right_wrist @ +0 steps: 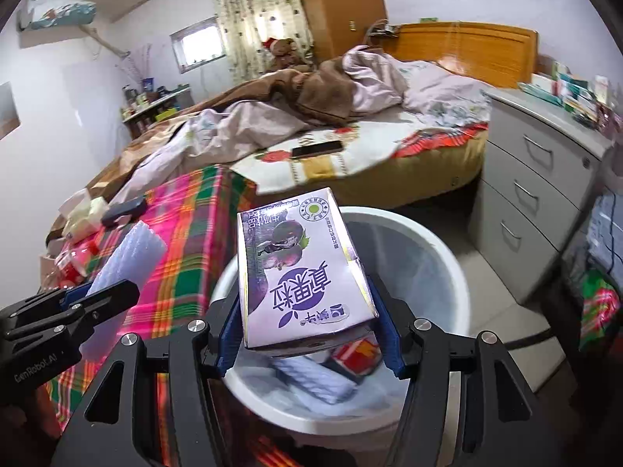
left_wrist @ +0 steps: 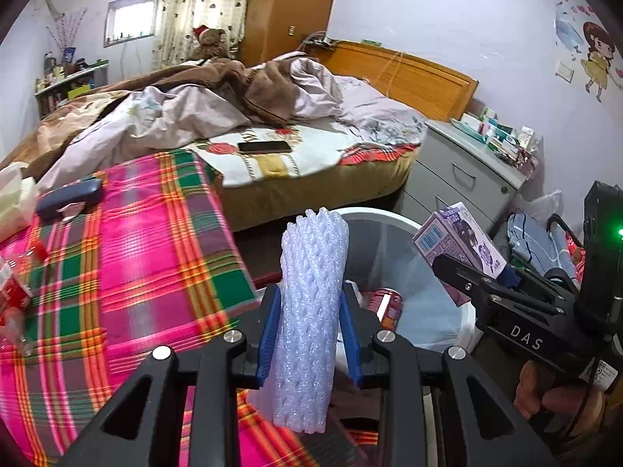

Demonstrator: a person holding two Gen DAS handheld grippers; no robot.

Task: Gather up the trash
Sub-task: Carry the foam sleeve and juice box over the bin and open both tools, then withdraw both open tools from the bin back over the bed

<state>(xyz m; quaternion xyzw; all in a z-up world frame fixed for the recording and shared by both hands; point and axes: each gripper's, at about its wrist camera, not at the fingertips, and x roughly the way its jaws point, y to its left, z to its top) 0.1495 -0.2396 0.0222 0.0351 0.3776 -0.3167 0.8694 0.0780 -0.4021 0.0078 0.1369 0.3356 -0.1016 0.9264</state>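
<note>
My left gripper (left_wrist: 311,330) is shut on a white foam net sleeve (left_wrist: 311,303), held upright over the edge of the plaid-covered table, beside the white trash bin (left_wrist: 389,216). My right gripper (right_wrist: 309,330) is shut on a purple drink carton (right_wrist: 300,268), held above the bin (right_wrist: 440,249). The bin holds a red can (left_wrist: 385,303), a red packet (right_wrist: 358,352) and a foam sleeve (right_wrist: 311,379). The right gripper with its carton (left_wrist: 459,241) shows at right in the left wrist view. The left gripper and foam sleeve (right_wrist: 124,260) show at left in the right wrist view.
The plaid cloth (left_wrist: 136,264) carries a dark case (left_wrist: 70,196), a tissue pack (left_wrist: 15,194) and red wrappers (left_wrist: 15,292). Behind lies an unmade bed with a phone (left_wrist: 264,147). A grey drawer cabinet (right_wrist: 545,179) stands right of the bin.
</note>
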